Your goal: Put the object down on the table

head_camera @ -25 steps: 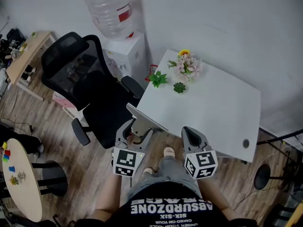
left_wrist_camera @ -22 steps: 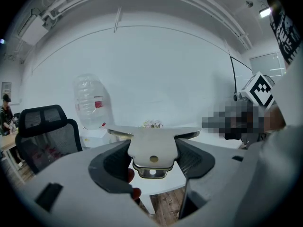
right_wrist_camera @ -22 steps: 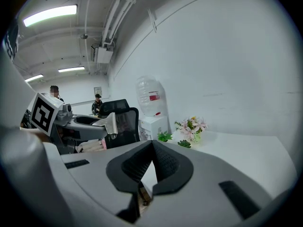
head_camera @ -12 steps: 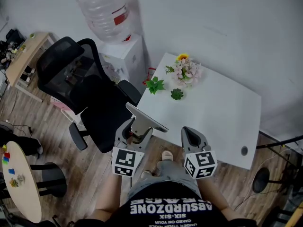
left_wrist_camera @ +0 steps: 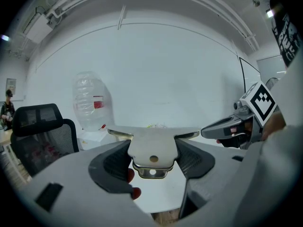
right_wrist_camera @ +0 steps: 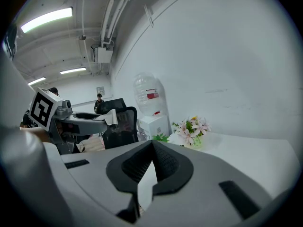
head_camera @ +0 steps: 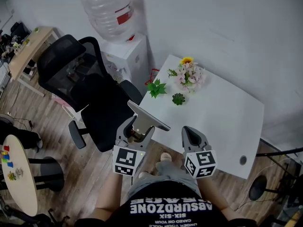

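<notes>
A flat silver metal plate [head_camera: 147, 116] with a wide top edge and a small hole is clamped in my left gripper [head_camera: 136, 129], held over the near left corner of the white table [head_camera: 222, 117]. In the left gripper view the plate [left_wrist_camera: 152, 145] stands upright between the dark pads, with the left gripper [left_wrist_camera: 152, 161] shut on it. My right gripper [head_camera: 189, 135] hangs just off the table's front edge, to the right of the left one. In its own view the right gripper [right_wrist_camera: 152, 163] has its pads touching, with nothing between them.
A flower bunch [head_camera: 188, 73] and two small green plants [head_camera: 156, 87] stand at the table's far left. A black office chair [head_camera: 87, 91] and a water dispenser [head_camera: 118, 27] stand left of the table. A round side table [head_camera: 19, 183] is at the lower left.
The head view has shifted a little, so the table sits slightly further right and lower. Both grippers keep their pose, the left still holding the plate.
</notes>
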Tool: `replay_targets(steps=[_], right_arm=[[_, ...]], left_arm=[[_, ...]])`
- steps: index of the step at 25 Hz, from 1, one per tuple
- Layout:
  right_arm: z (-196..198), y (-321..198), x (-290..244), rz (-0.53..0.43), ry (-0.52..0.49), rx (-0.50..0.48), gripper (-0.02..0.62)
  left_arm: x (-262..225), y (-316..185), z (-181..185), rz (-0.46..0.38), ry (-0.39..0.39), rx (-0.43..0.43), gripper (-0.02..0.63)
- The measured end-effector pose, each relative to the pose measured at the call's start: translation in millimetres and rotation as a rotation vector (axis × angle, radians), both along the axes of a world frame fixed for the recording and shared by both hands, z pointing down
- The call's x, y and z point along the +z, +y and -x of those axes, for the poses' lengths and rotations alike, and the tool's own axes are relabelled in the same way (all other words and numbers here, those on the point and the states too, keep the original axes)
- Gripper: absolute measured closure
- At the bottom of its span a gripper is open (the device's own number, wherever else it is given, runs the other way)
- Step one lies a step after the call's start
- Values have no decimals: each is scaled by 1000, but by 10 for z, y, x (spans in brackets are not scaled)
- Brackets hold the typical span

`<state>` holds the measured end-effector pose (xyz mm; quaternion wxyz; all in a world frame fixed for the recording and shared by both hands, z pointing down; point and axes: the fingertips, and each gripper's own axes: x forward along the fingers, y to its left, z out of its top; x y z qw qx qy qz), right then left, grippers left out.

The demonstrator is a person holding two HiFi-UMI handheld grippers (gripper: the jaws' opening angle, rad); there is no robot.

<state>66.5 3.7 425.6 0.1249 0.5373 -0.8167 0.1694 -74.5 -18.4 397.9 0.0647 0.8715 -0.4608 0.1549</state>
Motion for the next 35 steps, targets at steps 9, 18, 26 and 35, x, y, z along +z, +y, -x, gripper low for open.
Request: replay_targets(steps=[9, 18, 26, 35], right_arm=[[-12, -290, 64, 16, -8, -82, 598], [-62, -536, 192, 27, -4, -179, 598], [-5, -668, 268, 41, -12, -234, 598], [33, -857, 319, 64, -25, -203, 598]], left_arm=[[8, -243, -55, 0, 1, -67, 321], [112, -424, -119, 9, -3, -156, 321], [294, -474, -119, 56, -13, -205, 321], [499, -639, -121, 130, -38, -196, 319]])
